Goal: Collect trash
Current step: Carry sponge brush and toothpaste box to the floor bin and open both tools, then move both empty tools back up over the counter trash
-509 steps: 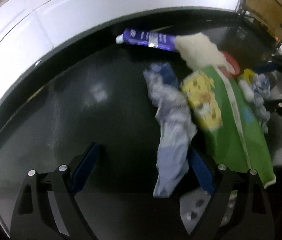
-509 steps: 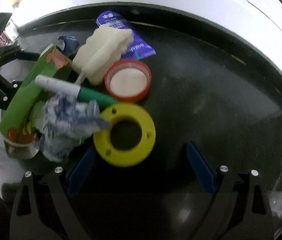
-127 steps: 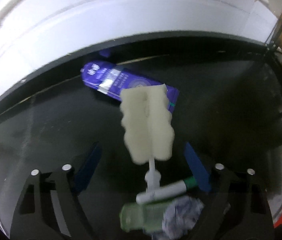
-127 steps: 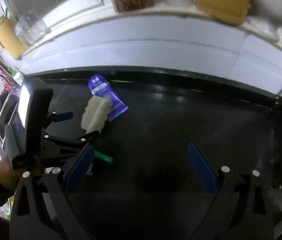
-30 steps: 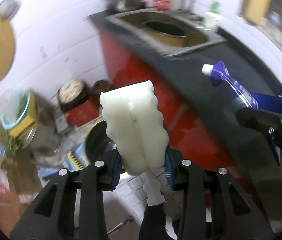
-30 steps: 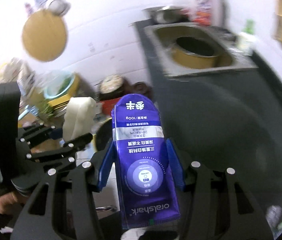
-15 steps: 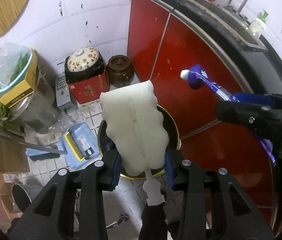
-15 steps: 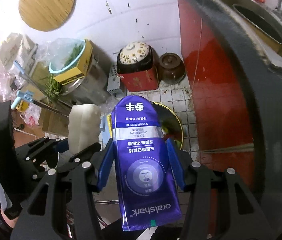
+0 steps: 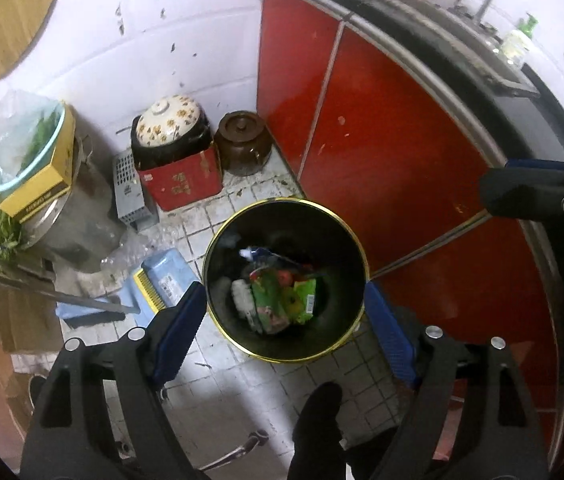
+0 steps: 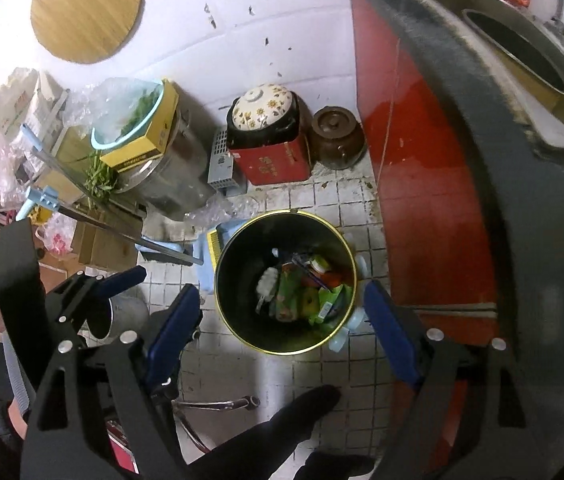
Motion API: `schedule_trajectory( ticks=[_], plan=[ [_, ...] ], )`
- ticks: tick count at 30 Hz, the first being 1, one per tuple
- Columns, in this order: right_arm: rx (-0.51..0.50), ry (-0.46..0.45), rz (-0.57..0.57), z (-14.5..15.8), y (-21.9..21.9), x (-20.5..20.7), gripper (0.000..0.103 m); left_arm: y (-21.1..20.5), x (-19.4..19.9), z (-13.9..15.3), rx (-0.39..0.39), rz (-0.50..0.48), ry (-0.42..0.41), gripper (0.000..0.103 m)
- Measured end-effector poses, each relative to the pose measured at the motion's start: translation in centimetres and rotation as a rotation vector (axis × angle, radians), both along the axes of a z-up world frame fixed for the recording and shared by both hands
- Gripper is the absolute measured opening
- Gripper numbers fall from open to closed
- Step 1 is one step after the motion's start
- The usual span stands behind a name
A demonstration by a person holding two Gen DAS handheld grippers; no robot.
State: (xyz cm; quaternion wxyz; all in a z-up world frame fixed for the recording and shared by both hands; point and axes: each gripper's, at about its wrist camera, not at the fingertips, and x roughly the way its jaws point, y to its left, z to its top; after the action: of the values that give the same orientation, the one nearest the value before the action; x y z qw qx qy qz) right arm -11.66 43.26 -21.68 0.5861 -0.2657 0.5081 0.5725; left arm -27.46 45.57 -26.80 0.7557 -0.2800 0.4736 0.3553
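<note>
A: Standing spread and empty, the jaws of the left gripper and of the right gripper both hang over the bin; what has just changed?

B: Both pairs of jaws have just been opening. Half a second ago the left jaws pinched the sponge brush and the right jaws pinched the purple toothpaste tube; now nothing lies between either pair.

A: Where are those two items?

B: Inside the black, gold-rimmed bin on the tiled floor. The sponge brush rests pale against the left inner side, on the green packaging. A white cap and a dark blue body at the far side are probably the toothpaste tube, though blur prevents certainty.

A: And outward from the bin?

B: A red cabinet stands just beside it; a dustpan lies on its other side.

A: Meaning for the task?

B: This drop appears complete; whether any trash remains on the worktop cannot be told from these views.
</note>
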Motion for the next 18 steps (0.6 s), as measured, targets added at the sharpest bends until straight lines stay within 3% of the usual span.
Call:
schedule_trajectory(
  ticks=[5, 10, 13, 18],
  plan=[
    [0.051, -0.019, -0.077, 4.0, -4.4, 2.5, 0.087, -2.5, 2.3, 3.6, 0.048, -0.081, -0.019, 0.079],
    [0.116, -0.067, -0.202, 9.3, -12.3, 6.3, 0.092, -7.3, 7.3, 8.4, 0.119, -0.218, -0.061, 0.090],
    [0.142, -0.113, -0.317, 12.1, -18.7, 9.5, 0.093, -11.6, 11.5, 11.3, 0.118, -0.335, -0.126, 0.092],
    [0.160, -0.181, -0.557, 15.7, -31.0, 14.5, 0.093, -21.1, 19.6, 15.1, 0.122, -0.618, -0.216, 0.092]
  ],
)
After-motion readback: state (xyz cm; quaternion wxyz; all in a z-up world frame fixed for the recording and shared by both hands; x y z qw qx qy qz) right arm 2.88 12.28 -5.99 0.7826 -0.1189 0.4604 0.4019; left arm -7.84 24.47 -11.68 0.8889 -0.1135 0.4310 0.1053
